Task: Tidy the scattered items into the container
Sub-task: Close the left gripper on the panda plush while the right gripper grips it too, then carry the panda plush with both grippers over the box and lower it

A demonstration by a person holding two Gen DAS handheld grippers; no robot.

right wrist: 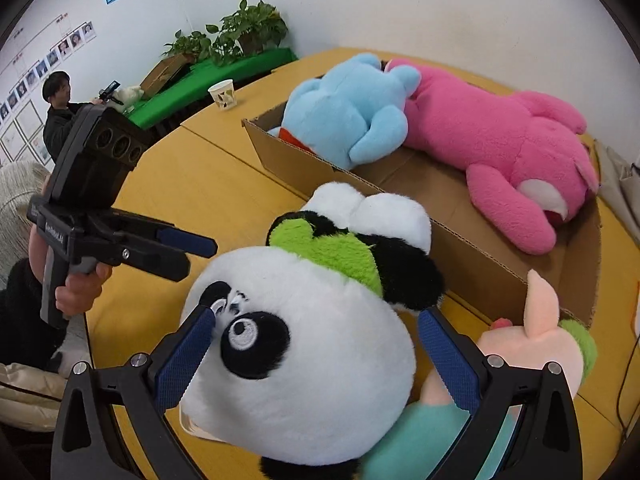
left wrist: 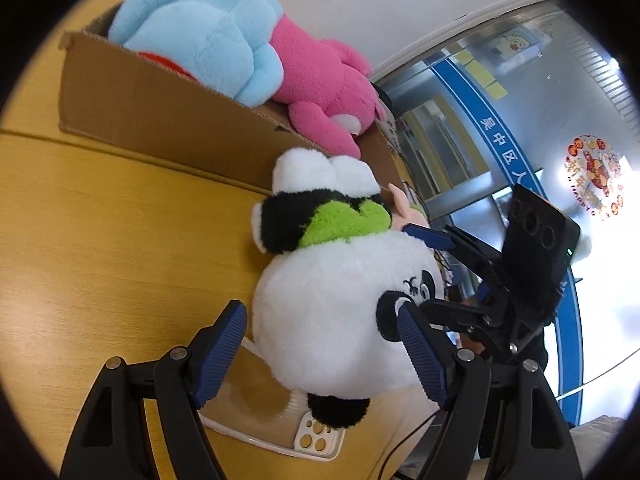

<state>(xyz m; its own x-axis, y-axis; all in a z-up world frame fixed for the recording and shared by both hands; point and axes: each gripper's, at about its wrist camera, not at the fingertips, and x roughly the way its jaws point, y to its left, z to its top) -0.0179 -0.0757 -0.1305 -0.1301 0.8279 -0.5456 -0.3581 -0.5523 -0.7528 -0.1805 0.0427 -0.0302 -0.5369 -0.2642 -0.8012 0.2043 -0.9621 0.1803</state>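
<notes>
two hand-held grippers flank the panda plush (right wrist: pixel 296 352): left hand-held gripper (left wrist: pixel 324 344) spread, one pad off its side; right hand-held gripper (right wrist: pixel 320 356) pinching its head. it lies on the bench (left wrist: pixel 100 240), beside the cardboard box (right wrist: pixel 480 256).
</notes>
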